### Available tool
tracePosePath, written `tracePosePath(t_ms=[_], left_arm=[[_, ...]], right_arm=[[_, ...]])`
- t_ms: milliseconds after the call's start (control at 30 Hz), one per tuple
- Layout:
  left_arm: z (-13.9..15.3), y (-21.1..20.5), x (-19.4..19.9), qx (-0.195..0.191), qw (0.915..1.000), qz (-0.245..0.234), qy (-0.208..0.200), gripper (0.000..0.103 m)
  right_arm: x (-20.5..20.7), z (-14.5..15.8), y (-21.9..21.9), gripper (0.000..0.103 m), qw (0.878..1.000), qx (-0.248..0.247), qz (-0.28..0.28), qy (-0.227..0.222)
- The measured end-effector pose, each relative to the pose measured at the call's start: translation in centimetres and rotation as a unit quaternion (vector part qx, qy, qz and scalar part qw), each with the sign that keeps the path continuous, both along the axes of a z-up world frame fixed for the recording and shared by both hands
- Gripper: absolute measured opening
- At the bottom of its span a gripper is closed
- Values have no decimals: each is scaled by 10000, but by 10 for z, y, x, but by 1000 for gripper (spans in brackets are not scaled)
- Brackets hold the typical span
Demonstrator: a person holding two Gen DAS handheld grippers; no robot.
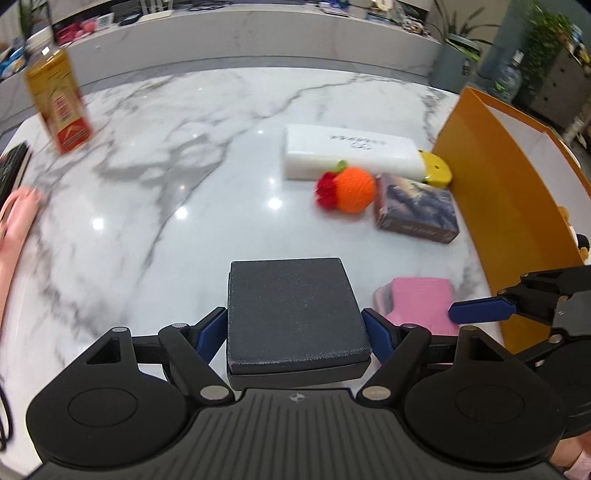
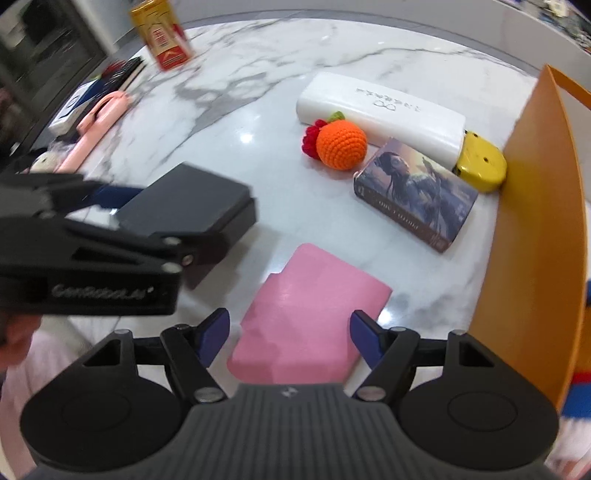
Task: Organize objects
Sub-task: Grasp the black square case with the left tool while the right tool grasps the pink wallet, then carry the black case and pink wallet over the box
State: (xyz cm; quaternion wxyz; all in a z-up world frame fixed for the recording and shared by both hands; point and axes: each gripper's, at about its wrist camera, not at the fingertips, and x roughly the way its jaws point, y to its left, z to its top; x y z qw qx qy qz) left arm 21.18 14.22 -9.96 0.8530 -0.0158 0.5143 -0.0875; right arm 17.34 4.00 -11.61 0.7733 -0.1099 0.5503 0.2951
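Left gripper (image 1: pixel 297 332) grips dark box (image 1: pixel 295 306), reading "GenRobot.AI"; right gripper (image 2: pixel 290 334) gapes, unpressed, around pink pad (image 2: pixel 310 314) on marble table (image 1: pixel 166 177).

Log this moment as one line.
left hand-held gripper: shut on black box | right hand-held gripper: open over pink pad | bin: right

An office lobby or reception area: a long curved marble counter (image 1: pixel 236 33) at twelve o'clock, potted plants (image 1: pixel 546 40) at two o'clock.
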Motion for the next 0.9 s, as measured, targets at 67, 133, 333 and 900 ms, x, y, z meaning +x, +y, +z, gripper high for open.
tracePosePath(t_ms=[67, 133, 333, 900], left_arm=[[-3, 8, -6, -65, 9999, 130, 16, 90], [-7, 14, -10, -121, 9996, 234, 49, 90], [-11, 27, -19, -335, 9984, 439, 106, 90], [-1, 15, -50, -740, 9958, 517, 141, 90]], right_arm=[[-5, -4, 9, 81, 9998, -104, -77, -148], [-9, -6, 16, 82, 9989, -274, -101, -369], [-16, -18, 39, 89, 9925, -908, 32, -822], [-38, 8, 5, 40, 9963, -402, -25, -762]])
